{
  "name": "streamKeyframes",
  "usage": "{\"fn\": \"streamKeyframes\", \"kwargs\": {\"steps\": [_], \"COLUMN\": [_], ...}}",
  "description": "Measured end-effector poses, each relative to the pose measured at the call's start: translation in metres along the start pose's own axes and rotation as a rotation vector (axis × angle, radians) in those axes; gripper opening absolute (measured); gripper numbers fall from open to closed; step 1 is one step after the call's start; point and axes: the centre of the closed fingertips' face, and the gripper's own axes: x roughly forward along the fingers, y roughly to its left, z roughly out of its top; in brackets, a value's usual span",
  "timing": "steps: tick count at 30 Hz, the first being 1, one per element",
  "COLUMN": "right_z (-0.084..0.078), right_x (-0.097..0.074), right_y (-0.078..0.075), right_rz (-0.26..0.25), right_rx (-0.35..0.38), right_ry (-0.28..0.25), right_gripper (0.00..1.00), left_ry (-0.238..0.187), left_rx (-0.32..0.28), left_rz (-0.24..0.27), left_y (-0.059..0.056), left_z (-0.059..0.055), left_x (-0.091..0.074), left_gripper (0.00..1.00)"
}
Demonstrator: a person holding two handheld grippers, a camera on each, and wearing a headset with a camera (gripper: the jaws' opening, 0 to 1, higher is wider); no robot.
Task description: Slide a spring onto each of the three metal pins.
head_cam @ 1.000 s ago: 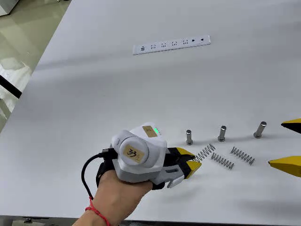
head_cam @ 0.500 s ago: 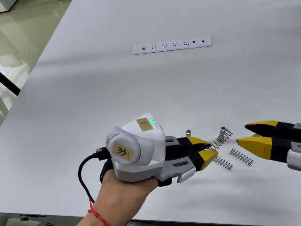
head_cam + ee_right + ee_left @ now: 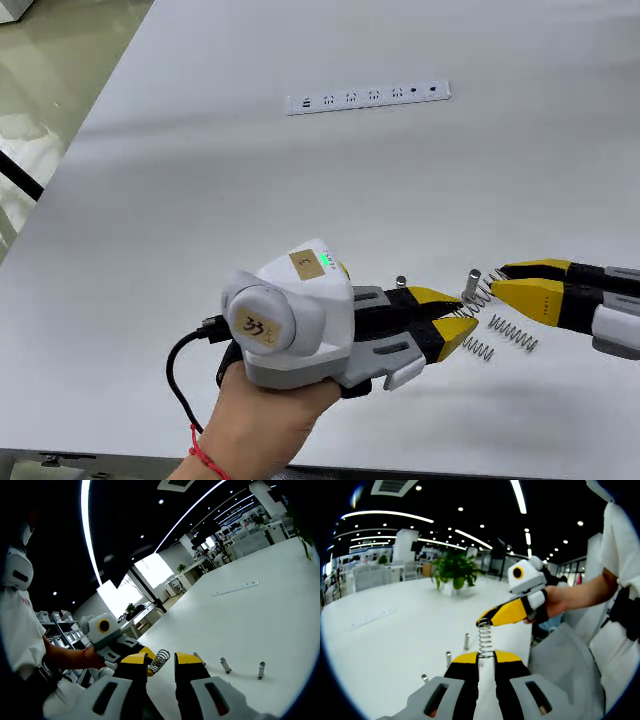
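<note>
One white table (image 3: pixel 200 200), long white power strip (image 3: pixel 367 96) as marker. Nearer me than the strip: my left gripper (image 3: pixel 465 320), clamped on a steel coil spring (image 3: pixel 478 297); my right gripper (image 3: pixel 497 278), jaws parted around its free end; three upright metal pins (image 3: pixel 448 658); two loose springs (image 3: pixel 513 332), farthest from the strip.

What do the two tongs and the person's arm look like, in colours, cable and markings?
The left tongs and right tongs have yellow tapered jaws on black bases. The left body is white and grey, with a green light, tan labels and a black cable. A red string circles the wrist.
</note>
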Motion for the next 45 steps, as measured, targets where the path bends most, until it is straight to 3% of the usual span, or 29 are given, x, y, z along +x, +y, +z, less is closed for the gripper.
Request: {"fn": "streamKeyframes", "kwargs": {"steps": [10,17,30,45], "right_z": [0.003,0.005,0.004,-0.003], "right_x": [0.001,0.003,0.008,0.012], "right_y": [0.003,0.007,0.019,0.032], "right_rz": [0.006,0.008,0.028,0.055], "right_rx": [-0.001,-0.041,-0.150,-0.298], "right_ry": [-0.006,0.012,0.083,0.199], "right_gripper": [0.13,0.13,0.12,0.12], "left_ry": [-0.002,-0.001,0.012,0.022], "left_rx": [0.006,0.007,0.017,0.036], "left_rz": [-0.010,-0.018,-0.031,-0.047], "left_y": [-0.002,-0.002,-0.005,-0.010], "left_z": [0.002,0.003,-0.001,-0.004], "left_x": [0.001,0.002,0.003,0.006], "left_gripper": [0.11,0.11,0.11,0.11]}}
